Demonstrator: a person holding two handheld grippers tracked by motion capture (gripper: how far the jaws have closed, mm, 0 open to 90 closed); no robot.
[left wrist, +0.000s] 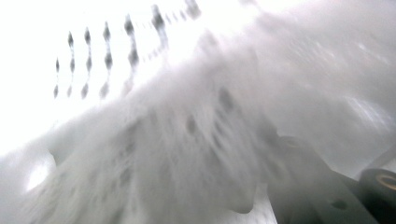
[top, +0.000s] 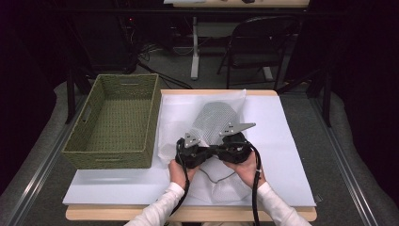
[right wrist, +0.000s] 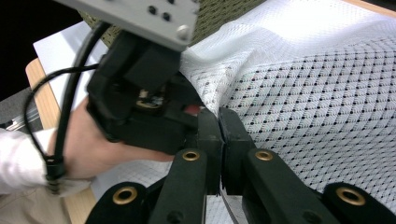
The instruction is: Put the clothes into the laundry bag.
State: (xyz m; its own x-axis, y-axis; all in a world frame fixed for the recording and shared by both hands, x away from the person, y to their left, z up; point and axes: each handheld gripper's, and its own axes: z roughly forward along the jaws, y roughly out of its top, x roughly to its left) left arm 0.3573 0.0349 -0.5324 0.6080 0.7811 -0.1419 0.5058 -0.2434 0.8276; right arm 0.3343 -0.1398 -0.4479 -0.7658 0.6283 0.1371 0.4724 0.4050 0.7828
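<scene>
Mesh cloth (top: 214, 120) is lying mid-table on the white sheet (top: 277, 141), right of the basket (top: 115, 120). My right claw (right wrist: 223, 122) is pinching its near edge, jaws pressed together. My left claw (top: 190, 150) is sitting beside it, hands nearly touching; grip: cannot tell.

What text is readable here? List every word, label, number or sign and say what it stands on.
None. The mesh cloth, the basket, the white sheet and both grippers, left and right, bear no readable writing. The left gripper view is too blurred to tell.
</scene>
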